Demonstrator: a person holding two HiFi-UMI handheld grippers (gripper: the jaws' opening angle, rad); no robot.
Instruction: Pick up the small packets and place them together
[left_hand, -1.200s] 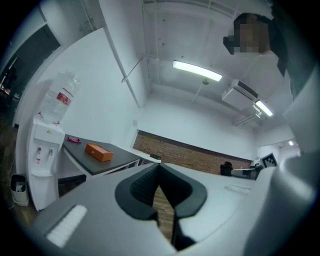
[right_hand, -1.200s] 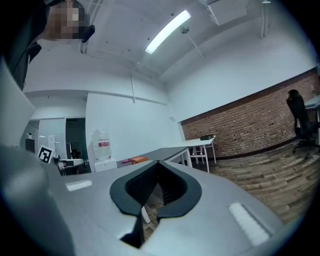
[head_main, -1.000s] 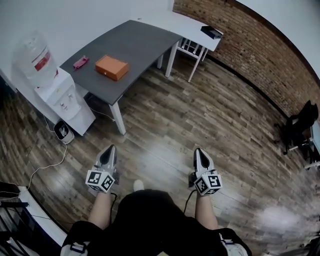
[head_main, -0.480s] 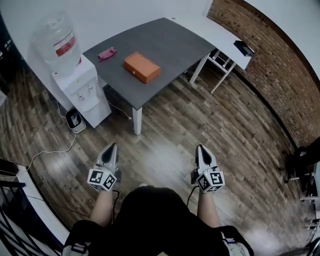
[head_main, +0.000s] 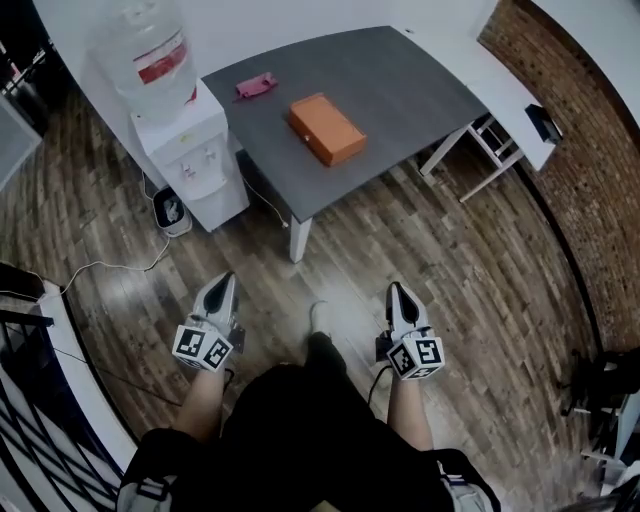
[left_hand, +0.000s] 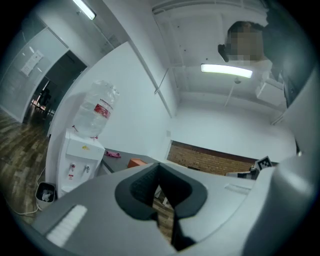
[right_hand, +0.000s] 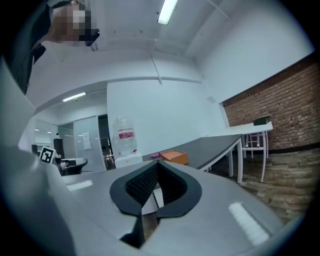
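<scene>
A small pink packet (head_main: 256, 86) lies near the far left edge of the grey table (head_main: 400, 90), with an orange box (head_main: 327, 128) to its right. Both grippers are held low over the wooden floor in front of the person, well short of the table. My left gripper (head_main: 223, 283) is shut with nothing in it, and so is my right gripper (head_main: 396, 292). In the left gripper view the orange box (left_hand: 136, 163) and pink packet (left_hand: 112, 155) show far beyond the closed jaws. The right gripper view shows the orange box (right_hand: 175, 156) on the table past its closed jaws.
A white water dispenser (head_main: 195, 160) with a large bottle (head_main: 150, 50) stands against the table's left end, a cable and small bin at its foot. A white desk (head_main: 500, 90) adjoins on the right, before a brick wall (head_main: 590, 130). Black railing (head_main: 30, 420) lies at the lower left.
The head view has swung, so the table and dispenser have shifted right and nearer. A foot steps forward. Both grippers keep their place and stay shut.
</scene>
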